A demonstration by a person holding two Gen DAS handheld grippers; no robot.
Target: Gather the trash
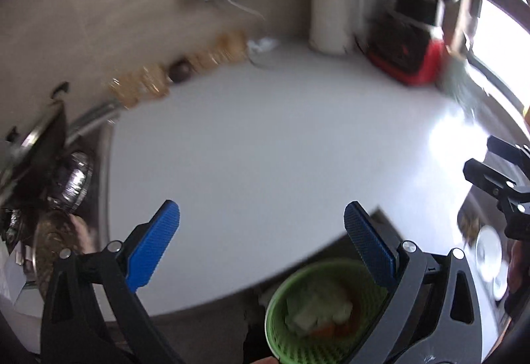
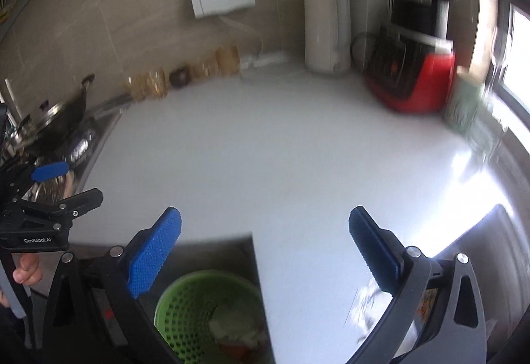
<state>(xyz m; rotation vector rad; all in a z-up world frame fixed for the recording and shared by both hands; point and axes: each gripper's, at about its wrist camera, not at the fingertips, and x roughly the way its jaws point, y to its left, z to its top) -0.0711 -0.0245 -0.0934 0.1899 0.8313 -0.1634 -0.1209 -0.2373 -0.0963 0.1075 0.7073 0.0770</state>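
Observation:
A green mesh basket [image 1: 281, 331] [image 2: 185, 307] stands below the counter's front edge, with crumpled white trash [image 2: 235, 327] and something orange inside. In the left wrist view my left gripper [image 1: 261, 208] hangs open over the white counter [image 1: 265, 138], its blue pads wide apart with nothing between them. The basket lies under its right finger. My right gripper [image 2: 265, 215] is also open and empty, above the counter's notched corner and the basket. A blurred printed wrapper [image 2: 364, 304] lies on the counter by its right finger. Each gripper shows at the edge of the other's view.
A stove with a dark wok [image 2: 66, 112] and pots [image 1: 73, 178] is at the left. Jars [image 2: 149, 85] line the back wall, beside a white cylinder [image 2: 324, 32] and a red-and-black appliance [image 2: 414, 79]. A bright window is on the right. White plates [image 1: 487, 251] sit low right.

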